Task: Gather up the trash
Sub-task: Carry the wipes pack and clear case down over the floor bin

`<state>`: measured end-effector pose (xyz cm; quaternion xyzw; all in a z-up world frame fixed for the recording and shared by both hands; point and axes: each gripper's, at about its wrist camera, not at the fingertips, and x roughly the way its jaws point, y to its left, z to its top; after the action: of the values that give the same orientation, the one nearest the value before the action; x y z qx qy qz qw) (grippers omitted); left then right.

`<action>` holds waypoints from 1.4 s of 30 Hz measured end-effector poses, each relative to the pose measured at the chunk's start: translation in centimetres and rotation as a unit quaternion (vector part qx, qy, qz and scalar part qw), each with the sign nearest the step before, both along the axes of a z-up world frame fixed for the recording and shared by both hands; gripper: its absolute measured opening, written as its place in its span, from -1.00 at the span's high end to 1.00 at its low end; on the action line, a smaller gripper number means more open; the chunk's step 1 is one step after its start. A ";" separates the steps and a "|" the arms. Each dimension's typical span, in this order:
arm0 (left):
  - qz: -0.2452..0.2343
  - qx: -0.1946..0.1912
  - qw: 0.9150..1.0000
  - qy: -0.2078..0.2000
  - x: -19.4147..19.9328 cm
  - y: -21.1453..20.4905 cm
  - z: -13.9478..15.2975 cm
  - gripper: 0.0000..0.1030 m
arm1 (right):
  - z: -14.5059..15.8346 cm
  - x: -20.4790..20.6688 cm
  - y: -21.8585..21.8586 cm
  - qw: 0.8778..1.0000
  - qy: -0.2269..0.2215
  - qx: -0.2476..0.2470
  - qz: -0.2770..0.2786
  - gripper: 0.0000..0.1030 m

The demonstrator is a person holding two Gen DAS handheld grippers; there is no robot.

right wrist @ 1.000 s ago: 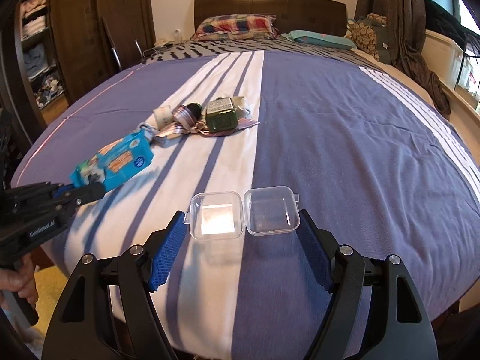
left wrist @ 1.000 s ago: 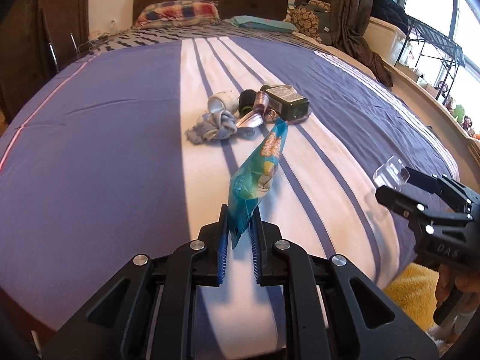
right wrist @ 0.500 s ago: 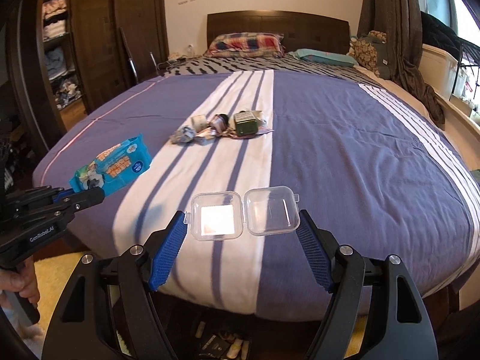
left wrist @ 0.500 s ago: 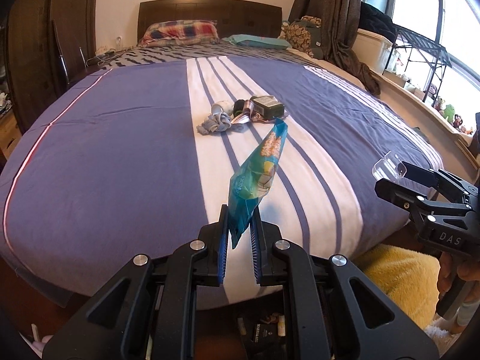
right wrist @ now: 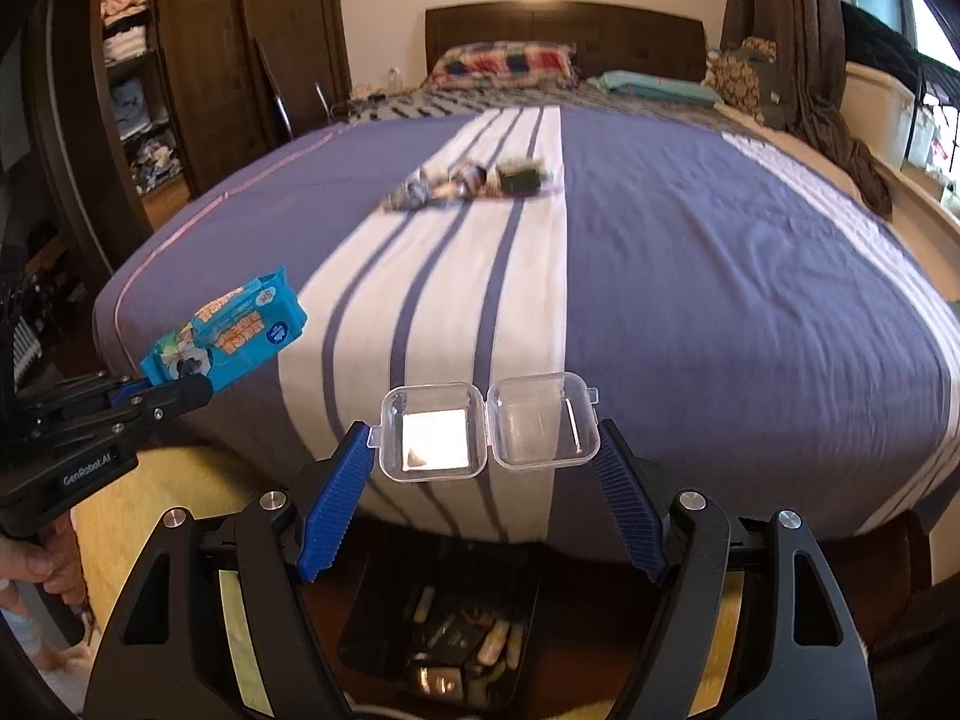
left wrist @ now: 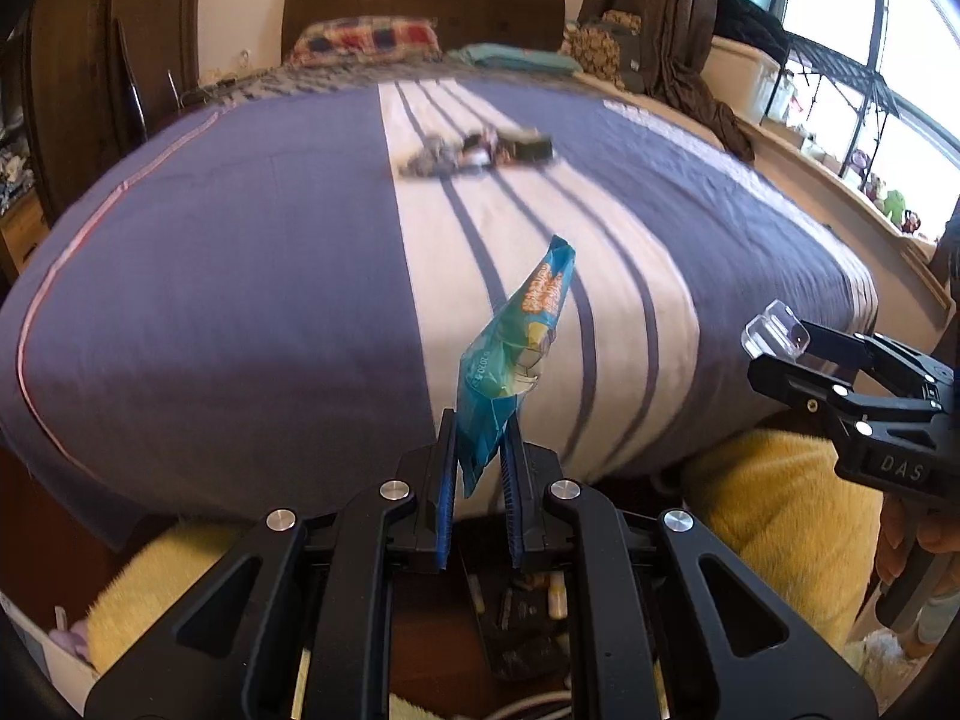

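- My left hand-held gripper [left wrist: 478,468] is nearly closed, its blue ribbed pads [left wrist: 445,486] pinching the bottom end of a crinkled teal plastic snack wrapper with orange lettering [left wrist: 516,348]; the wrapper stands up and leans away from me, in the air above the foot of the bed.
- My right hand-held gripper [right wrist: 487,474] stands wide, its blue pads [right wrist: 336,498] pressing the two outer edges of a small clear plastic hinged case [right wrist: 489,429] lying open flat, both halves facing up.
- In the right wrist view, my left hand-held gripper comes in from the left edge with the wrapper sticking out sideways from it.
- Straight below both grippers, on the dark wooden floor against the foot of the bed, sits a black rectangular bin [right wrist: 444,630] with small bits of rubbish already in it.
- A shaggy yellow rug [left wrist: 780,510] lies on the floor either side of the bin.
- Beyond that spreads the bed with its purple cover and white striped band [right wrist: 720,276].
- Well up the white band lies a blurred cluster of remaining trash [left wrist: 480,150]; individual pieces are hard to tell apart.
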<state>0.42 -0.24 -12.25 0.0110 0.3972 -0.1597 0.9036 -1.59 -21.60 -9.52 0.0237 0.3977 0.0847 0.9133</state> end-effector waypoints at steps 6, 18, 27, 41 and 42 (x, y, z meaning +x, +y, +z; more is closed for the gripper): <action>-0.009 0.012 0.998 0.055 -0.9 -1.0 -4.5 0.76 | -3.5 -0.7 -0.5 0.999 0.049 0.018 -0.004 -0.46; -0.020 0.042 0.985 0.166 -0.7 -2.5 -13.8 0.76 | -11.8 -0.7 1.0 0.986 0.163 0.029 0.012 -0.46; -0.044 0.048 0.968 0.242 0.6 -3.8 -18.8 0.76 | -16.7 0.3 1.4 0.970 0.236 0.047 0.012 -0.46; -0.070 0.037 0.955 0.285 0.7 -5.0 -21.2 0.47 | -18.7 1.8 1.7 0.961 0.271 0.047 0.009 -0.49; -0.070 0.038 0.955 0.285 0.7 -5.0 -21.3 0.42 | -18.7 1.8 1.6 0.961 0.272 0.048 0.008 -0.50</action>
<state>1.11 -5.22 -33.52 0.0276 0.6420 -0.2038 0.7386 0.23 -20.00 -28.23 0.0867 0.6266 0.1019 0.7678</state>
